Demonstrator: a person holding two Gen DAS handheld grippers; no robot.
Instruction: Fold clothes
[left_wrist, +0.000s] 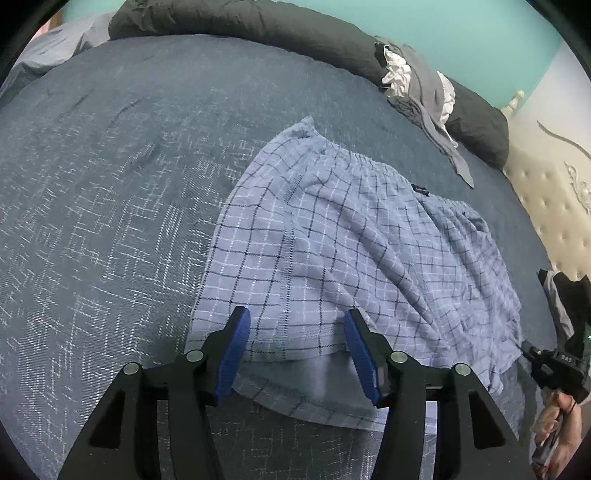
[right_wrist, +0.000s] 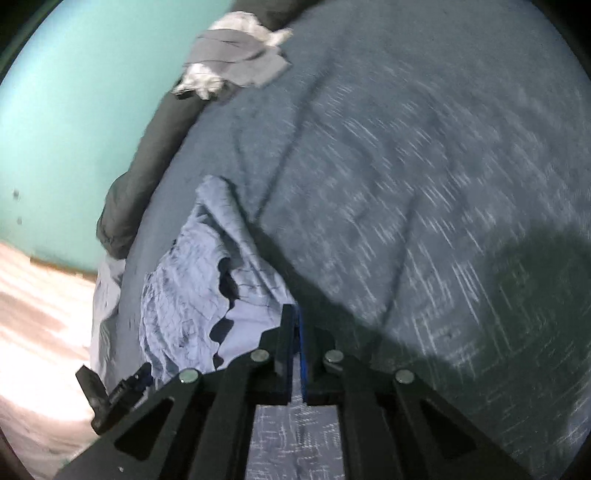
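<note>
Spread left tool (left_wrist: 297, 325) straddles rumpled checked shorts (left_wrist: 351, 251); right tool (right_wrist: 294, 314) pinches their edge.

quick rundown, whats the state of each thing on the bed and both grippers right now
checked shorts: spread out on the bed, wrinkled, not folded yet
left gripper: open, fingers either side of the shorts' near hem, not pressing on it
right gripper: shut; whether it pinches the shorts' edge is unclear
grey and white clothes: crumpled heap at the far edge of the bed
dark rolled blanket: bunched along the far edge
bedcover: laid flat, a few creases
</note>
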